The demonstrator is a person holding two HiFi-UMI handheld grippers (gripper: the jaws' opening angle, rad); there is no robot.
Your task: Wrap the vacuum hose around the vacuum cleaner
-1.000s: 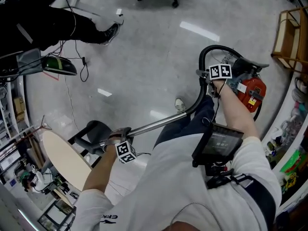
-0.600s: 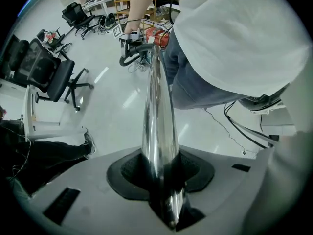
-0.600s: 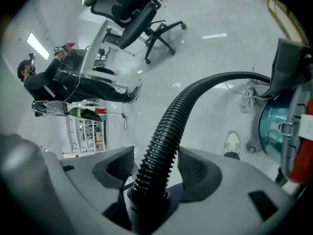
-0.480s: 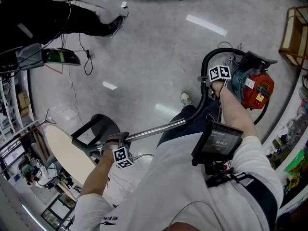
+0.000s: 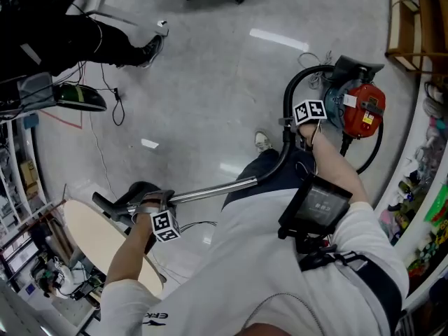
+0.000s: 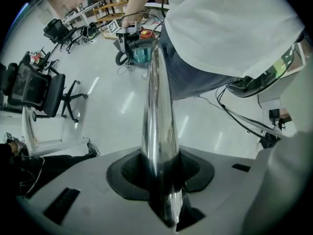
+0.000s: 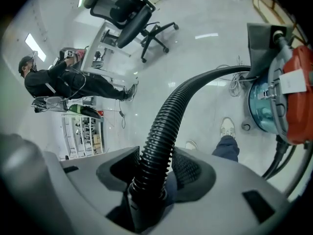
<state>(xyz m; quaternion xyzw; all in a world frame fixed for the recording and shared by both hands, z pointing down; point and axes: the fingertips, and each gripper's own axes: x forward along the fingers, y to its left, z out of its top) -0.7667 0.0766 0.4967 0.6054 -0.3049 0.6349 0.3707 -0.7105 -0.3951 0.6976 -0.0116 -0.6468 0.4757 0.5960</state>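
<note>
left gripper grasps smooth chrome tube beside round beige tabletop; right gripper, jaws just closing, clasps ribbed black hose near red-and-teal vacuum canister

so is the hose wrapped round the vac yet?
Not wrapped. The hose runs in one free arc from the vacuum cleaner to the wand; no turns around the body.

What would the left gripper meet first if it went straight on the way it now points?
Probably the bare floor. Only the metal tube that the left gripper holds lies before it; depth is unclear.
</note>
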